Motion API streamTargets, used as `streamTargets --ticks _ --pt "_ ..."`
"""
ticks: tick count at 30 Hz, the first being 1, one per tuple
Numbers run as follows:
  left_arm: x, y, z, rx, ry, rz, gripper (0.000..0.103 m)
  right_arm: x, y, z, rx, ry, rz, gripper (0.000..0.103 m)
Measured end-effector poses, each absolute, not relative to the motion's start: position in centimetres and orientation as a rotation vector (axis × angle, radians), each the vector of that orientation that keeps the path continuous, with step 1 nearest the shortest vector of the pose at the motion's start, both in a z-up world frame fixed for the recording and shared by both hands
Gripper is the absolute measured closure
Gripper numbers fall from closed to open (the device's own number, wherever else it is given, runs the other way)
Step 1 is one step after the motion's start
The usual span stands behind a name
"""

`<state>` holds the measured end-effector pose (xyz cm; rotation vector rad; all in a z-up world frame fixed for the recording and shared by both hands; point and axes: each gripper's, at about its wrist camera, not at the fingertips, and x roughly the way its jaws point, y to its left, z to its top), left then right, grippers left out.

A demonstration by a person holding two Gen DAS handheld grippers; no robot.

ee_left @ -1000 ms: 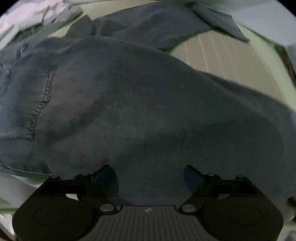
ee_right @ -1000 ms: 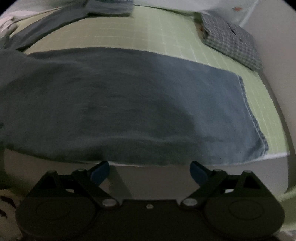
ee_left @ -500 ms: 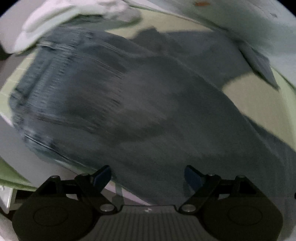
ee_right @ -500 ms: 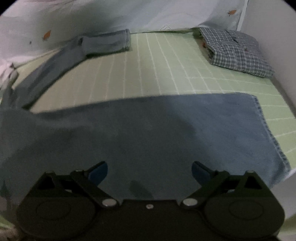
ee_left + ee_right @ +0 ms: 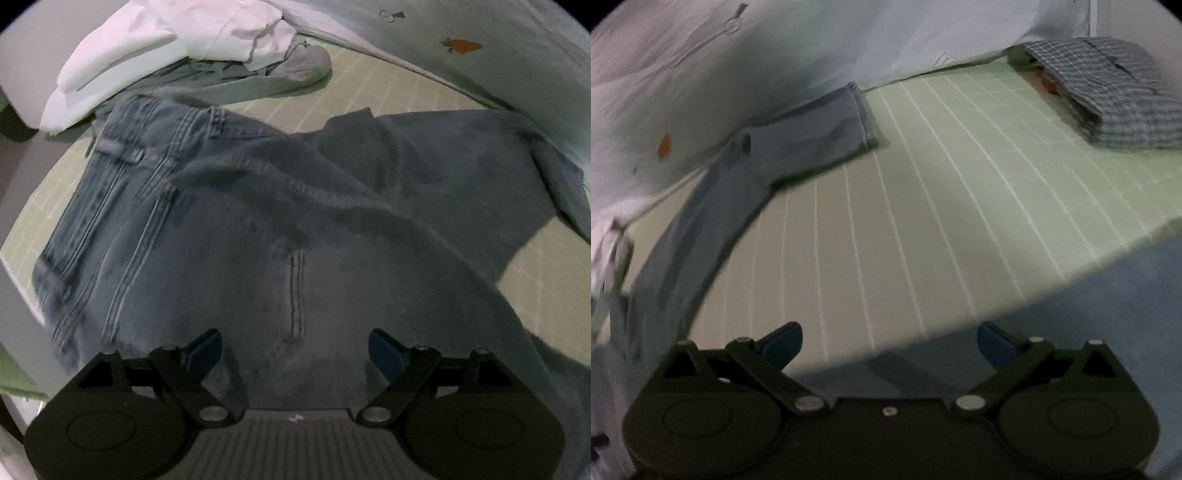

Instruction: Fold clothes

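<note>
Jeans (image 5: 280, 221) spread on the green gridded mat (image 5: 923, 206), waistband left, legs running right; long axis crosswise to me. My left gripper (image 5: 295, 343) hovers over the seat, jaws wide, holding nothing. My right gripper (image 5: 890, 338), equally wide, sits at a leg's edge. Legs lie splayed apart; I judge the next fold needs one laid over the other.

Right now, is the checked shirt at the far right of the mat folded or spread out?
Folded. In the right wrist view the checked shirt lies as a compact stack with layered edges on the green mat, apart from the jeans.
</note>
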<state>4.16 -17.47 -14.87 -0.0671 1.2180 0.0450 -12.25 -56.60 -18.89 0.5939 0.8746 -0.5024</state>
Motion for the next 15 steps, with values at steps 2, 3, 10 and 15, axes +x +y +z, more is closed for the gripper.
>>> streamTargets --ticks 2,3,10,15 --pt "5.7 -17.7 -15.3 -0.067 1.234 0.055 0.016 -9.5 -57.9 -19.2 0.614 0.865 -0.506 0.001" --pt "6.5 -17.8 -15.6 -0.067 1.242 0.059 0.016 -8.1 -58.6 -19.4 0.611 0.862 -0.510 0.001" --pt "8.8 -19.0 -16.9 -0.036 1.286 0.111 0.010 1.8 -63.9 -20.3 0.557 0.782 -0.576 0.009" --pt "9.8 -20.0 -17.7 -0.006 1.313 0.151 0.006 6.7 -65.4 -21.4 0.464 0.797 -0.557 0.039"
